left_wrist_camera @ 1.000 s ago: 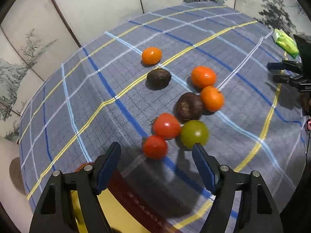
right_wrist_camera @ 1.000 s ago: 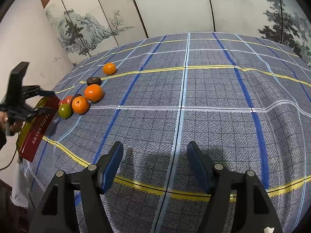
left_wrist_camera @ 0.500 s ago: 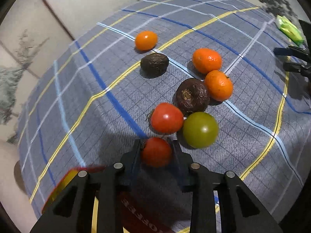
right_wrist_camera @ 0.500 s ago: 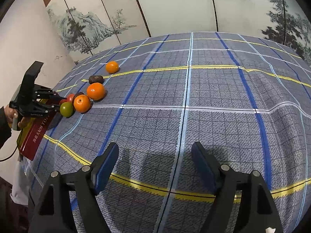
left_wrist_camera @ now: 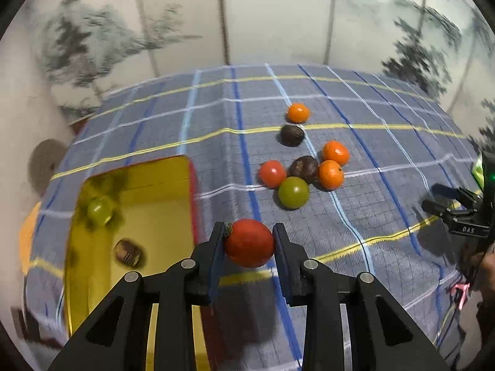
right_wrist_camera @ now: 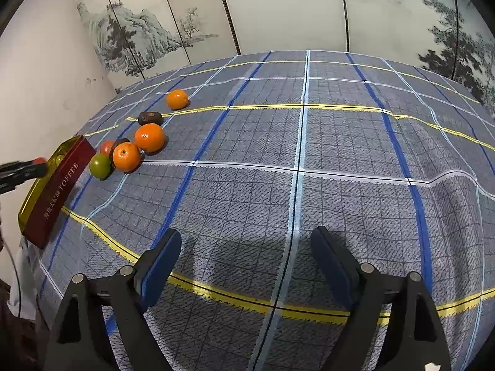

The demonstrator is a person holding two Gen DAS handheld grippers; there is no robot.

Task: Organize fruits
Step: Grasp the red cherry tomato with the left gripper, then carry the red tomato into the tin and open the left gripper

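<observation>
My left gripper (left_wrist_camera: 249,242) is shut on a red tomato (left_wrist_camera: 249,241) and holds it above the cloth, just right of the gold toffee tin (left_wrist_camera: 154,216). The tin holds a green fruit (left_wrist_camera: 99,211) and a brown fruit (left_wrist_camera: 128,252). On the cloth lie a red tomato (left_wrist_camera: 271,173), a green tomato (left_wrist_camera: 293,192), two brown fruits (left_wrist_camera: 304,168) and three oranges (left_wrist_camera: 331,174). My right gripper (right_wrist_camera: 246,262) is open and empty over bare cloth, far from the fruit cluster (right_wrist_camera: 126,156). The tin's red side (right_wrist_camera: 57,190) shows at the left of the right wrist view.
The table is covered by a blue-grey plaid cloth (right_wrist_camera: 309,170). Painted folding screens (right_wrist_camera: 278,9) stand behind it. The right gripper (left_wrist_camera: 458,213) shows at the right edge of the left wrist view. The table edge lies left of the tin.
My left gripper closed on the nearest red tomato, lifted it and swung left toward the tin. The right gripper stayed open and shifted slightly.
</observation>
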